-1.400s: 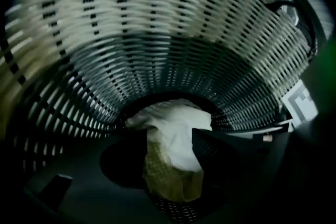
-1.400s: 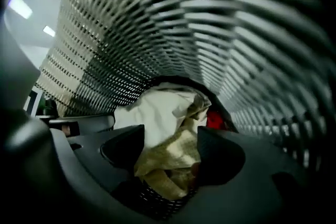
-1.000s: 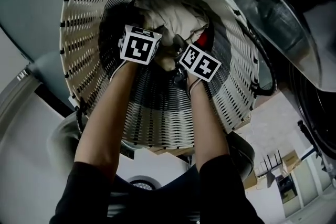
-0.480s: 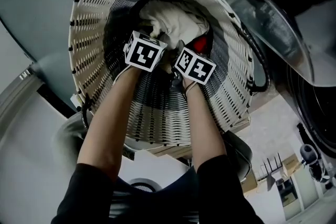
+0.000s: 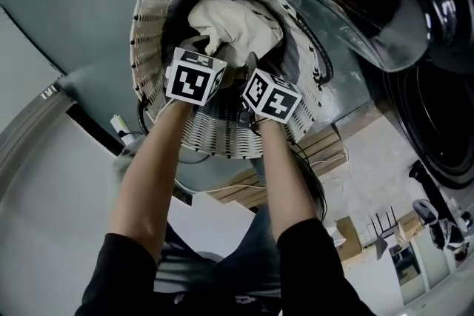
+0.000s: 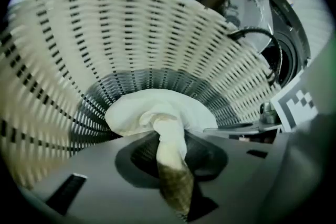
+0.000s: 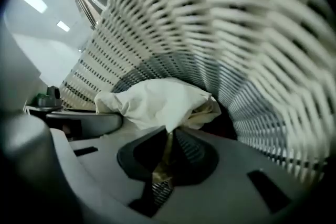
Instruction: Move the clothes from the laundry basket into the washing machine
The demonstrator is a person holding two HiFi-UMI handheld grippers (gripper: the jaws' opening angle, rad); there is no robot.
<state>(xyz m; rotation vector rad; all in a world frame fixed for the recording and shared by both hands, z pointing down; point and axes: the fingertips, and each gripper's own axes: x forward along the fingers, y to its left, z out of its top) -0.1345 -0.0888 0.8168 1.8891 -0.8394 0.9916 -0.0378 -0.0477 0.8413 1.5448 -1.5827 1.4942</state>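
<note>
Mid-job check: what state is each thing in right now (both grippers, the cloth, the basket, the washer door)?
left gripper: shut on the cream cloth; its jaws have just been closing onto it.
right gripper: shut on the cream cloth; its jaws have just been closing onto it.
cream cloth: bunched, pinched by both grippers, inside the basket walls.
laundry basket: holds the cloth.
washing machine door: swung open.
</note>
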